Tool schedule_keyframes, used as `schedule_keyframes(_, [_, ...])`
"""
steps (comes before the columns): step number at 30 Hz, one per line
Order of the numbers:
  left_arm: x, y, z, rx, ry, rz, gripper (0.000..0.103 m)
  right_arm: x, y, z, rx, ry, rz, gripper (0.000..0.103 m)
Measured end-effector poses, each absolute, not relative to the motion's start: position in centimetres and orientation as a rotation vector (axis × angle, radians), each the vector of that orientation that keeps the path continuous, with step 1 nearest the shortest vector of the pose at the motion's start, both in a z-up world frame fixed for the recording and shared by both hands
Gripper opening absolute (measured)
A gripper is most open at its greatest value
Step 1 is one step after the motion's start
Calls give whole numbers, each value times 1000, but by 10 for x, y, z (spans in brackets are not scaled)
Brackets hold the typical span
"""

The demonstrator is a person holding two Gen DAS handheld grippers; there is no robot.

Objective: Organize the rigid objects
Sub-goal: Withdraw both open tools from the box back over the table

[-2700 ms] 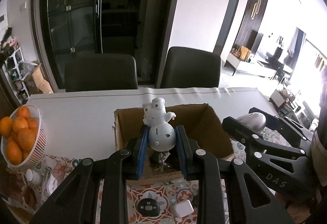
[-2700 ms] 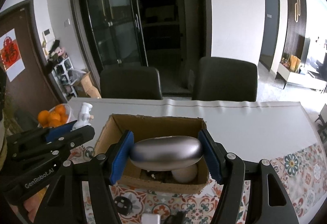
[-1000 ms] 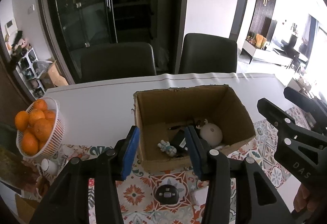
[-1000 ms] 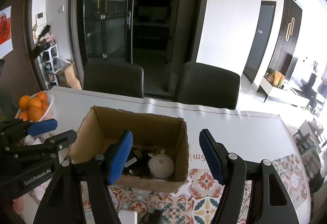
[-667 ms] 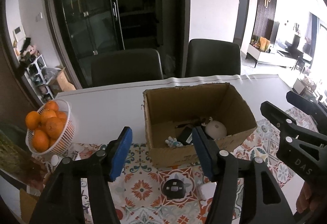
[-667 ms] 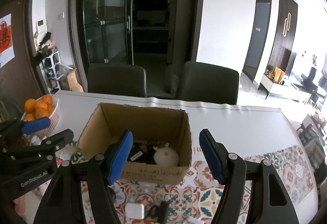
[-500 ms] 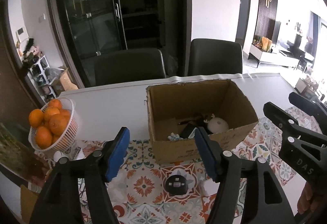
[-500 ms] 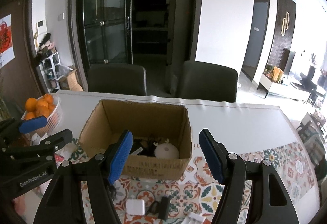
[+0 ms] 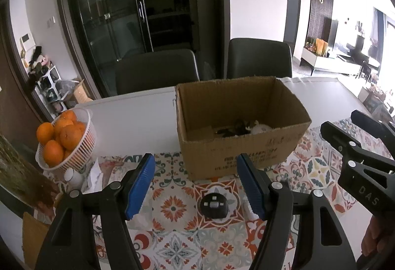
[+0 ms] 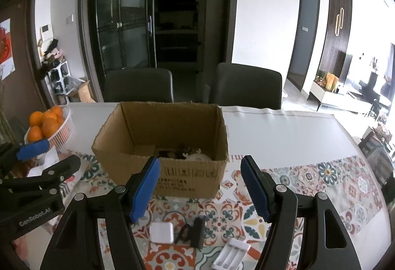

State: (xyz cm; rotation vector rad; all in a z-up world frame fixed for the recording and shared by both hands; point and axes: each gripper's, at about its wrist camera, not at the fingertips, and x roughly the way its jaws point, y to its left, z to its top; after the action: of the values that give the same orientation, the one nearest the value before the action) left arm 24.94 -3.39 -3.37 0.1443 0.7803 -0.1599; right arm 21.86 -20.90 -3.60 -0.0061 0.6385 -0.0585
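Both tools are held above a patterned tabletop [image 9: 177, 206], pointed down toward an open cardboard box [image 9: 242, 132]. The left tool [image 9: 196, 186] is seen with its blue pads standing apart and nothing between them; a round black device [image 9: 213, 205] lies on the tabletop just below the gap, short of the box's near wall. The right tool [image 10: 200, 186] is likewise held apart and empty. Below and ahead of it, a white square charger [image 10: 161, 232], a black clip-like item [image 10: 195, 233] and a white battery holder [image 10: 232, 255] are spread on the tabletop, all near one another and in front of the box.

Open tabletop is left between each tool and the box's near wall, and a plain white stretch runs beyond and to the right of the box. To the left of the left tool, a white basket of oranges [image 9: 66, 136] sits by the tabletop edge, with a small white cup [image 9: 73, 176] just beside it.

The box's contents are largely hidden by its near wall; only a pale rounded object [image 10: 198, 156] and some dark items can be made out. The battery holder is partly covered by the right tool's finger. The right tool's body is cut off at the right edge of the left view.
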Motion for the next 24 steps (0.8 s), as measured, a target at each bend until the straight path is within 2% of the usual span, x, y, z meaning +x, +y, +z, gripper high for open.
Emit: schedule_keyframes(24, [228, -32, -86, 165, 831, -165, 68, 199, -206, -87, 12, 714, -65, 69])
